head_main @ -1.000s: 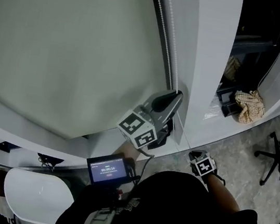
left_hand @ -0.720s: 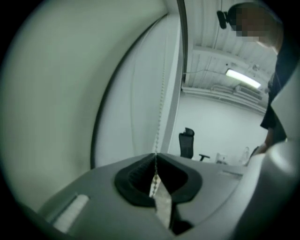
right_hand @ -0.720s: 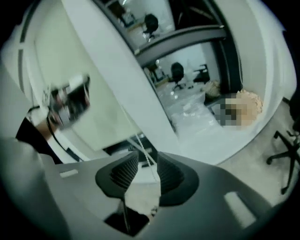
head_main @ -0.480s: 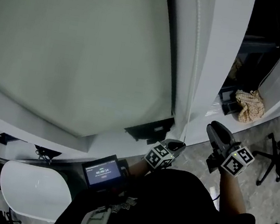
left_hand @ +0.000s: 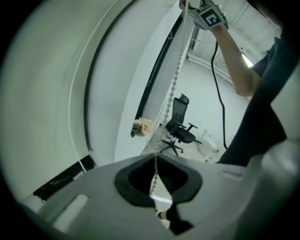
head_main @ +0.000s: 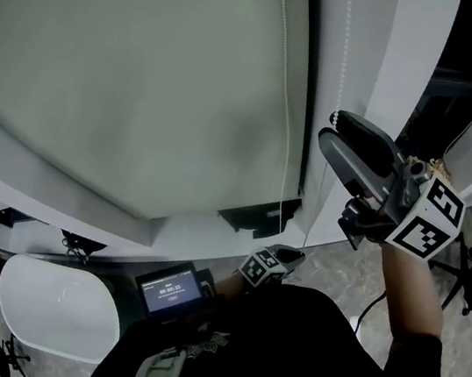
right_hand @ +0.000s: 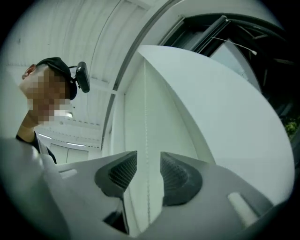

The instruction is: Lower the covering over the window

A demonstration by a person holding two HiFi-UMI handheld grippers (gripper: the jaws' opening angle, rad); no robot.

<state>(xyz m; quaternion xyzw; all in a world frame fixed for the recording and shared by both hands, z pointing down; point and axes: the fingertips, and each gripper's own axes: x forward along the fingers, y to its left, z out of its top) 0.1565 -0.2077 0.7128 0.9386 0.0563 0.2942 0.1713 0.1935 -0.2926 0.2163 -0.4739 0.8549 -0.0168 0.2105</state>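
Observation:
A grey-green roller blind [head_main: 130, 69] fills the window, its dark bottom bar [head_main: 254, 217] low near the sill. A white bead chain [head_main: 342, 58] hangs down the frame beside it. My left gripper [head_main: 292, 254] is low, by my body, shut on the chain [left_hand: 171, 89], which runs straight into the closed pads [left_hand: 140, 187]. My right gripper [head_main: 332, 129] is raised beside the chain. Its jaws are opening, and the chain [right_hand: 146, 122] passes between the pads [right_hand: 123, 172] without touching them.
A second strand of chain [head_main: 278, 101] hangs in front of the blind. A black office chair [left_hand: 180, 131] and a crumpled cloth [left_hand: 143, 125] lie beyond the frame. A small lit screen [head_main: 171, 288] and a white round tabletop [head_main: 56, 314] sit below.
My left gripper has come down from chest height with the chain in it. My right gripper has risen from low beside me to the chain above and opened its jaws.

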